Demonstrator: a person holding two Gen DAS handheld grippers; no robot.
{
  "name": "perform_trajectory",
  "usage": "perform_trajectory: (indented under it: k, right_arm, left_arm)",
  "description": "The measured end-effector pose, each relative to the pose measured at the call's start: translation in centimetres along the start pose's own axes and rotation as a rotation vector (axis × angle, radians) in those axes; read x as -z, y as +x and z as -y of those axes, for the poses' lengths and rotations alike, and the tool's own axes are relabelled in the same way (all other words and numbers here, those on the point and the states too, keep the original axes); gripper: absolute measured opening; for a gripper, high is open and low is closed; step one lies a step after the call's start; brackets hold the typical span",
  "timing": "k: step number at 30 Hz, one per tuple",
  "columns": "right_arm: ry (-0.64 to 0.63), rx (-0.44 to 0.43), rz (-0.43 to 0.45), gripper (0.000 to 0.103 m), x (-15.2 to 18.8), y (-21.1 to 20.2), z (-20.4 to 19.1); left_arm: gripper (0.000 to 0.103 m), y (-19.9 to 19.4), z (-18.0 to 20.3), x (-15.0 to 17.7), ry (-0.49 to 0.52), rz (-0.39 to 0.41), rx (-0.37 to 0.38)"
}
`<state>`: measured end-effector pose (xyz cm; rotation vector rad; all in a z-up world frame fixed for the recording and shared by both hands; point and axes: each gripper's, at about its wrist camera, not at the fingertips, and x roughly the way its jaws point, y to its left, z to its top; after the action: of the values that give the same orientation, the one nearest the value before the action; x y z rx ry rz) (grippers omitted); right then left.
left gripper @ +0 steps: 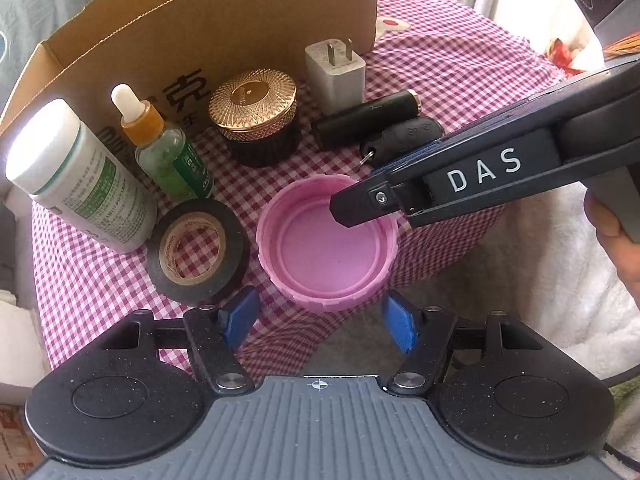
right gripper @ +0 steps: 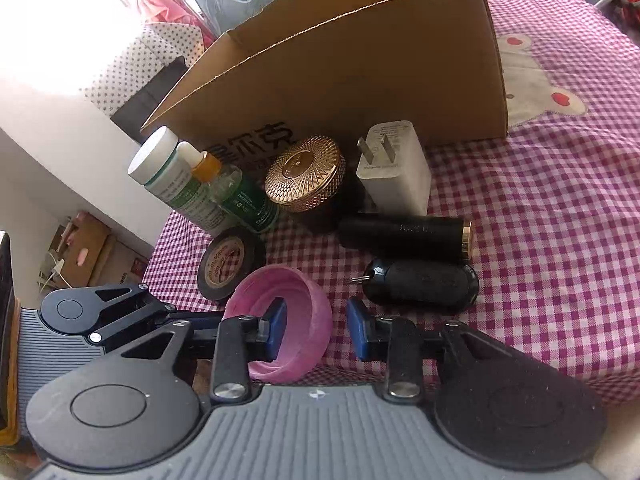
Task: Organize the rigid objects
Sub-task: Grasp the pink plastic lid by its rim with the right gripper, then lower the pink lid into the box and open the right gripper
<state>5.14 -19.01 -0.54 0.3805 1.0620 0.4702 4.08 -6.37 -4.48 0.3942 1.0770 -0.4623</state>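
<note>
Left to right on the checked cloth: white bottle, dropper bottle, black tape roll, pink lid lying open side up, gold-lidded jar behind it, white charger, black tube, key fob. Cardboard box stood behind the row, presumably the drop target.

My left gripper hovered just short of the pink lid's near rim, jaws apart, holding nothing.

My right gripper was also spread, straddling the lid wall: one pad inside the cup, the other outside the rim. Not yet closed on it; whether the inner pad touched the wall, I couldn't tell.

My read was that the step was a rim pinch on the lid. To do it well: seat the pads deeper on the wall before closing, squeeze gently since thin plastic flexes, lift straight up clear of the tape roll, and keep the left gripper out of the path to the box.
</note>
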Motion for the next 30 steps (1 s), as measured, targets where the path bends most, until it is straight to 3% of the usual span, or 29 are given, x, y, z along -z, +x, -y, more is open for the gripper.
perform_trajectory:
  k: [6,11,16,24,27,30]
  right_arm:
    - [-0.026,0.011,0.002,0.017,-0.3,0.3,-0.6]
    - [-0.036,0.020,0.025,0.016,-0.2,-0.9,-1.4]
    - [-0.076,0.008,0.099,0.016,-1.3,-4.6,-3.4]
    - [-0.289,-0.019,0.269,0.016,-7.9,-9.0,-9.1]
    - [-0.309,-0.050,0.260,0.016,-11.7,-8.2,-9.6]
    - [-0.277,-0.092,0.193,0.016,-16.0,-5.7,-9.0]
  left_arm:
    - [0.066,0.2,0.1,-0.2,-0.020,0.038,-0.005]
    - [0.064,-1.1,0.4,-0.1,-0.031,0.074,-0.001]
    - [0.064,-5.5,0.2,-0.2,-0.025,0.174,-0.047]
    - [0.065,-11.5,-3.5,-3.4,-0.072,0.348,-0.129]
    - [0.065,-11.9,-5.9,-5.4,-0.106,0.363,-0.140]
    - [0.065,-10.8,-8.4,-7.6,-0.147,0.332,-0.134]
